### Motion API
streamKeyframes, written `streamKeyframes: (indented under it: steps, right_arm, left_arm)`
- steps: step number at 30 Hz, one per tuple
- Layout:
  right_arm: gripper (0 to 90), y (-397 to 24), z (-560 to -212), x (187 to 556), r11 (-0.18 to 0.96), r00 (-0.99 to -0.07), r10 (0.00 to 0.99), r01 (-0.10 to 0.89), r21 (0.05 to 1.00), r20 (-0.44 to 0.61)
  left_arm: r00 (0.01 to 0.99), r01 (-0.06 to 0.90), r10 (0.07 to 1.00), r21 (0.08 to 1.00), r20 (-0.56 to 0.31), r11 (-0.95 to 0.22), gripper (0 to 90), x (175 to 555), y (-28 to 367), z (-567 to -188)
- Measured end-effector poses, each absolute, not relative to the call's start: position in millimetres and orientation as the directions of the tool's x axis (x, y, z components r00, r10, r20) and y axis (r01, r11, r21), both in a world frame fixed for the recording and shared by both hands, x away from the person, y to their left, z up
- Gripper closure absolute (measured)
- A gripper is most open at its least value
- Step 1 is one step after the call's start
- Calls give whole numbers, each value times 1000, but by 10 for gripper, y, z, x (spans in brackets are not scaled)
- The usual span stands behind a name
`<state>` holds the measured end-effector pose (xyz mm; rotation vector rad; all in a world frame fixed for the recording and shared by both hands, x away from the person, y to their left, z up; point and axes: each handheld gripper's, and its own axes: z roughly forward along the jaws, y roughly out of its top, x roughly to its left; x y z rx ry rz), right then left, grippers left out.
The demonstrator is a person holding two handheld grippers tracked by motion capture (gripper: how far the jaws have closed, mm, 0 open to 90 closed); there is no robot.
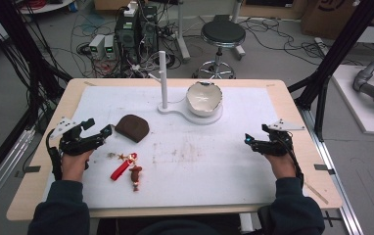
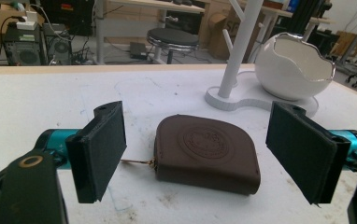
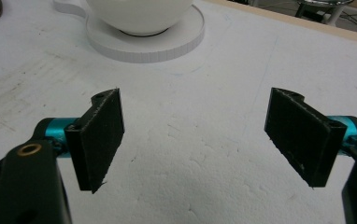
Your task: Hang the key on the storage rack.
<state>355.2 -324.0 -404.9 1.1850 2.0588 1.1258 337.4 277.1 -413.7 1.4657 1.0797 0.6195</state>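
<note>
Left gripper (image 2: 195, 154) aimed at brown pouch (image 2: 207, 153), jaws spread wide, nothing gripped; pouch lying flat on white mat (image 1: 234, 161), ahead of the jaws, likely lined up for pickup. Right gripper (image 3: 193, 135) likewise wide open, empty, parked well apart at the mat's right side. Keychain (image 1: 126, 167) near left hand (image 1: 73, 164). Bowl (image 1: 203, 98) on stand. Cluttered workshop floor: cables, stool (image 1: 222, 34).

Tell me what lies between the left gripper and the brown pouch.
Nothing: in the left gripper view, only bare white table cover separates the open left gripper from the brown pouch, which lies just ahead; its small zipper pull points toward one jaw.
</note>
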Motion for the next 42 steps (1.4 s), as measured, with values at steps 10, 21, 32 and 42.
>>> streamKeyframes:
  steps: [10, 21, 32, 42]
  right_arm:
    - [201, -3320, -4041, 3503, 222, -437, 900, 459, 860, 0]
    - [201, -3380, -4054, 3456, 242, -431, 902, 444, 863, -30]
    - [201, -3285, -4032, 3459, 265, -452, 891, 430, 863, -49]
    - [201, -3170, -4040, 3576, 287, -478, 877, 423, 859, -57]
  left_arm:
    - [424, 268, 877, 956, -227, 118, 201, 3368, 2766, -4104]
    - [461, 279, 870, 959, -174, 44, 209, 3189, 2564, -4053]
    - [528, 353, 833, 935, -165, -38, 261, 2967, 2326, -4105]
    - [568, 437, 810, 888, -148, -144, 379, 2743, 2097, -4186]
